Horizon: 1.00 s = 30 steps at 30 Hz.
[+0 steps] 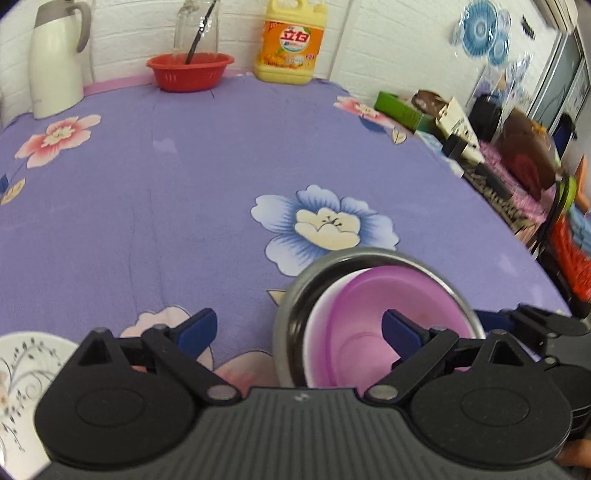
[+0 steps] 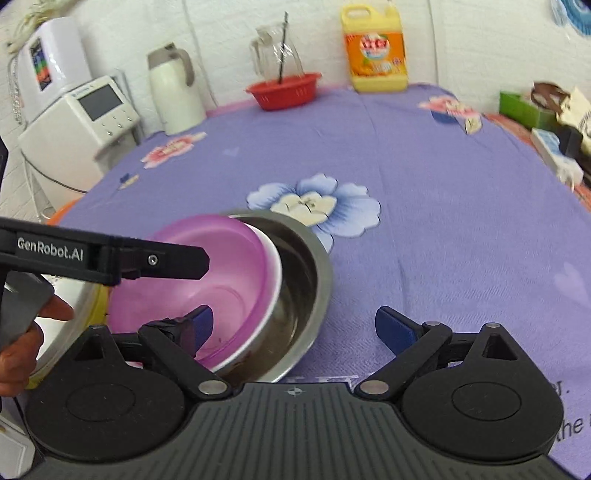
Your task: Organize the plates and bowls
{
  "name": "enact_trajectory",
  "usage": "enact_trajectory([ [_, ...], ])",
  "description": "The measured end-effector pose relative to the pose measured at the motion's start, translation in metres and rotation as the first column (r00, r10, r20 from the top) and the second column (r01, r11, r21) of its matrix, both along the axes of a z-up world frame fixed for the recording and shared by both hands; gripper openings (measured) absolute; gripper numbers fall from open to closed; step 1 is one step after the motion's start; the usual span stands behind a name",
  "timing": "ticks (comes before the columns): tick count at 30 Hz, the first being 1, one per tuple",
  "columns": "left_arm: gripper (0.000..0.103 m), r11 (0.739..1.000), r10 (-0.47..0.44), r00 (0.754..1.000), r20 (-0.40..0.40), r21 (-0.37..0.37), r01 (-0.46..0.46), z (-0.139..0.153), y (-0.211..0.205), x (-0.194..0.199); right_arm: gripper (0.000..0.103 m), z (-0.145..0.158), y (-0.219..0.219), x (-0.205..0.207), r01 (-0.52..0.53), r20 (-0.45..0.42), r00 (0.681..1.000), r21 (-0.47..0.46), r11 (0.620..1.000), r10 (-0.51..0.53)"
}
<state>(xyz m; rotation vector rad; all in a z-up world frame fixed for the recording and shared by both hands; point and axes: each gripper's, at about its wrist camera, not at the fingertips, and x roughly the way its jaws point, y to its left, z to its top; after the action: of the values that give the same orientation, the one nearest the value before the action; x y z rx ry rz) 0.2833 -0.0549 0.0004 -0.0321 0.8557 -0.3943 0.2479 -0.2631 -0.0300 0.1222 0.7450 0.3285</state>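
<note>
A purple plastic bowl [image 1: 384,299] lies tilted inside a steel bowl [image 1: 291,317] on the purple flowered tablecloth [image 1: 184,184]. My left gripper [image 1: 299,326] is open, with its right finger over the purple bowl. In the right wrist view the purple bowl [image 2: 229,273] leans in the steel bowl [image 2: 310,280], with a white rim between them. My right gripper [image 2: 293,326] is open, its left finger at the bowls' near edge. The left gripper's finger [image 2: 173,260] reaches over the purple bowl. A white patterned plate [image 1: 26,365] lies at the lower left.
A red basket [image 1: 190,70], a white thermos [image 1: 55,62], a glass pitcher [image 1: 195,26] and a yellow detergent jug [image 1: 291,44] stand along the far wall. Boxes and clutter [image 1: 461,125] sit at the right edge. A white appliance [image 2: 77,122] stands left of the table.
</note>
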Motion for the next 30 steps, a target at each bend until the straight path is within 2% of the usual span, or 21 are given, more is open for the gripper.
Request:
enact_trajectory([
  [6,0.095,0.999,-0.034,0.999,-0.017,0.006,0.034,-0.008,-0.005,0.005,0.103,0.0,0.014,0.0,0.007,-0.025,1.0,-0.074,0.997,-0.009],
  [18,0.095,0.999,-0.052,0.998,-0.038,0.003,0.052,-0.014,-0.008,0.009,0.103,-0.007,0.014,-0.013,0.048,0.075,0.996,-0.045,0.998,-0.045],
  [22,0.095,0.998,-0.054,0.998,-0.032,0.009,0.055,-0.014,-0.009,0.007,0.103,-0.003,0.013,-0.009,0.063,0.051,0.997,-0.032,0.998,-0.061],
  [24,0.095,0.999,-0.039,0.999,-0.035,-0.009,0.039,-0.014,-0.007,0.007,0.103,-0.002,0.01,-0.008,0.076,0.038,0.996,0.015,0.997,-0.077],
  [27,0.095,0.999,-0.04,0.998,-0.037,-0.014,0.04,-0.014,-0.004,0.007,0.103,-0.003,0.011,-0.011,0.073,0.05,0.996,0.025,0.997,-0.074],
  [29,0.09,0.999,-0.051,0.998,-0.026,-0.009,0.05,-0.014,-0.005,0.005,0.103,-0.004,0.014,-0.013,0.068,0.064,0.996,0.0,0.998,-0.068],
  [30,0.081,0.998,-0.064,0.998,-0.015,-0.02,0.064,-0.014,-0.006,0.003,0.103,-0.004,0.015,-0.014,0.069,0.071,0.995,-0.01,0.998,-0.068],
])
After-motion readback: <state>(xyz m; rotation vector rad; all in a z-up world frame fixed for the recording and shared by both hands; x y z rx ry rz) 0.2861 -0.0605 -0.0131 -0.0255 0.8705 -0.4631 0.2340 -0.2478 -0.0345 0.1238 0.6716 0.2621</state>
